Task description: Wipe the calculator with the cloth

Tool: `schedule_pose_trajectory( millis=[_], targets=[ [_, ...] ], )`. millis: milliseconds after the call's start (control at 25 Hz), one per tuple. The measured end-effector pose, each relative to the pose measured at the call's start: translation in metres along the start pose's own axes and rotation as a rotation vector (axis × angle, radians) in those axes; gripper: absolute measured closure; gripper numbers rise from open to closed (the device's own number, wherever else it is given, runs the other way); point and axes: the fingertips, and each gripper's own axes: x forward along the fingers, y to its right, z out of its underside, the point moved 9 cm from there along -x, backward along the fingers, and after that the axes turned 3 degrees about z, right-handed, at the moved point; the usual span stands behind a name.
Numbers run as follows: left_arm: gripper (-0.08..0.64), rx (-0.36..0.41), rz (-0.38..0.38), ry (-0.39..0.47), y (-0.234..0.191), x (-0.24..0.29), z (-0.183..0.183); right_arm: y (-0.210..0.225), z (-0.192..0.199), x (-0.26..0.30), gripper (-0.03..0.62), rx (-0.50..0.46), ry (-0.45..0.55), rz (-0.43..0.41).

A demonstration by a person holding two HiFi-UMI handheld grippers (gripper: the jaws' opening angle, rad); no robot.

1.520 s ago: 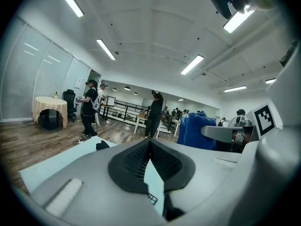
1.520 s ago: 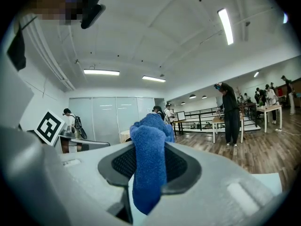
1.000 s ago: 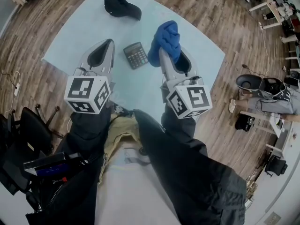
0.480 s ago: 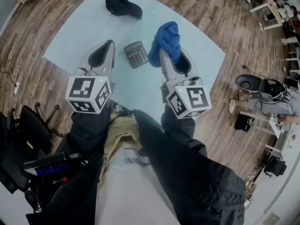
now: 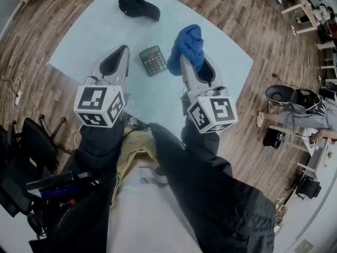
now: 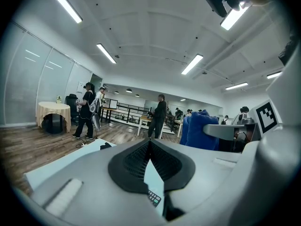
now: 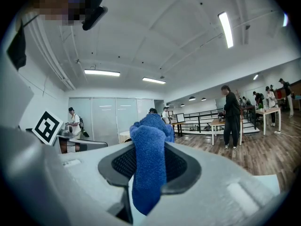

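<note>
No readable text or numbers anywhere; calculator [image 5: 153, 61] keys too small

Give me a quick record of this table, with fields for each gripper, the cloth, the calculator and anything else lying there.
left gripper: shut, empty
right gripper: shut on cloth
cloth: blue, bunched, hanging from the jaws
calculator: dark, flat on the table, roughly between the two gripper tips, not covered by the cloth
black cap: far side of the table, apart from both grippers
table: light blue top
</note>
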Motion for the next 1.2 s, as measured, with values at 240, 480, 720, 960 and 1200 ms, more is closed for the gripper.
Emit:
schedule_pose_trajectory(
  millis=[240, 480, 720, 960, 1200],
  targets=[
    [0.565, -0.006, 0.000, -0.008, -0.0002, 0.0010, 0.0022, 0.0007, 0.0013, 0.0010, 0.469, 0.002, -0.005, -0.002],
    [0.565, -0.010, 0.000, -0.007, -0.0005, 0.0011, 0.0016, 0.0017, 0.0016, 0.0015, 0.469, 0.002, -0.008, -0.001],
    [0.565, -0.011, -0.003, -0.009, -0.0009, 0.0012, 0.0015, 0.0016, 0.0016, 0.0029, 0.471, -0.001, -0.008, -0.002],
    [0.565, -0.012, -0.002, -0.012, -0.0009, 0.0014, 0.0024, 0.0016, 0.0030, 0.0037, 0.472, -0.007, -0.015, 0.000],
    [0.565, -0.015, -0.004, -0.015, -0.0013, 0.0012, 0.0040, 0.0018, 0.0043, 0.0038, 0.472, -0.002, -0.017, -0.002]
  ],
)
